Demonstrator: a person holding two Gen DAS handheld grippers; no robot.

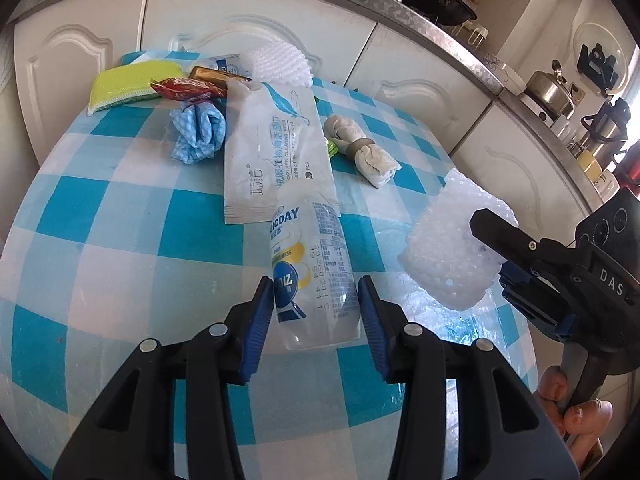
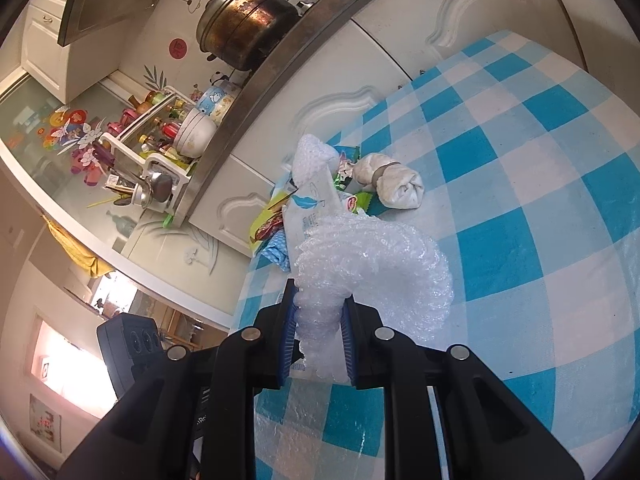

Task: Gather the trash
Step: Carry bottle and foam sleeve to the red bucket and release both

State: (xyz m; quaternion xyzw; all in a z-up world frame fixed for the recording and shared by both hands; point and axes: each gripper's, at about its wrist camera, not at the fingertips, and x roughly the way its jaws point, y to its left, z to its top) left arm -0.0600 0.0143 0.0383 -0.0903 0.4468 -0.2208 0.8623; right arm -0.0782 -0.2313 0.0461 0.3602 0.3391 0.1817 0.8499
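Note:
A clear empty plastic bottle [image 1: 316, 276] with a blue and yellow label lies on the blue checked tablecloth [image 1: 120, 240]. My left gripper [image 1: 316, 312] is open with its jaws on either side of the bottle's near end. My right gripper [image 2: 318, 340] is shut on a sheet of white bubble wrap [image 2: 372, 268] and holds it above the table; it also shows in the left wrist view [image 1: 448, 252], with the right gripper [image 1: 504, 256] behind it.
More trash lies beyond the bottle: a white wipes packet [image 1: 272, 148], a crumpled blue cloth [image 1: 198, 132], a red wrapper [image 1: 184, 89], a yellow-green sponge [image 1: 128, 84], another bubble wrap piece [image 1: 280, 65], a rolled dirty tissue [image 1: 362, 150]. White cabinets [image 1: 260, 12] stand behind.

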